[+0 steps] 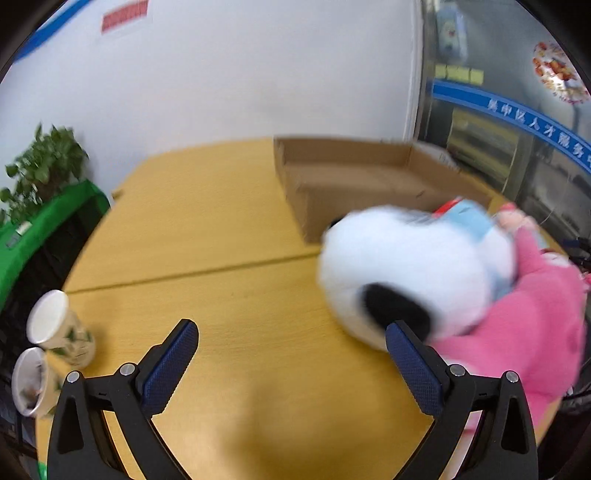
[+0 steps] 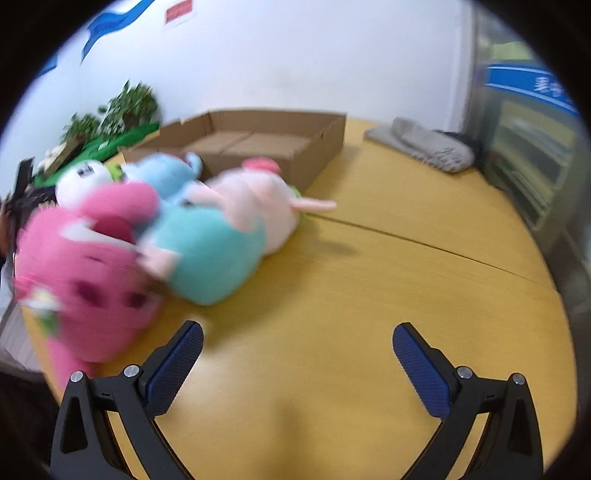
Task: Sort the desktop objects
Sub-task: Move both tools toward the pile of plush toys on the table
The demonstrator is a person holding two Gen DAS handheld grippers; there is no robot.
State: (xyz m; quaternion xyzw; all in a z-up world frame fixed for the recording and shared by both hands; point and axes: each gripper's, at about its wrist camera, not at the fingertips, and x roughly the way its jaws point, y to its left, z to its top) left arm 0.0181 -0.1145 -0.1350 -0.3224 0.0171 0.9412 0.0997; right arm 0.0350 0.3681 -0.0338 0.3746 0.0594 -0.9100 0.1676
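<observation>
Motion blur smears plush toys [image 2: 155,236] heaped beside open cardboard box [image 2: 258,144] on yellow tabletop [image 2: 369,295]. Left tongs [image 1: 291,349], right tongs [image 2: 297,350] spread wide, empty. Paper cups [image 1: 59,332] at tabletop's left edge.

From my left wrist camera, the only lettering I can make out is white Chinese characters on a blue band [image 1: 517,118] that runs across the glass at the right; motion blur keeps me from reading them reliably. A red sign [image 1: 125,16] high on the wall is too smeared to read. My right wrist camera shows the blue band [image 2: 535,86] at the frame's right edge, with only a fragment of a white character showing, not legible.
</observation>
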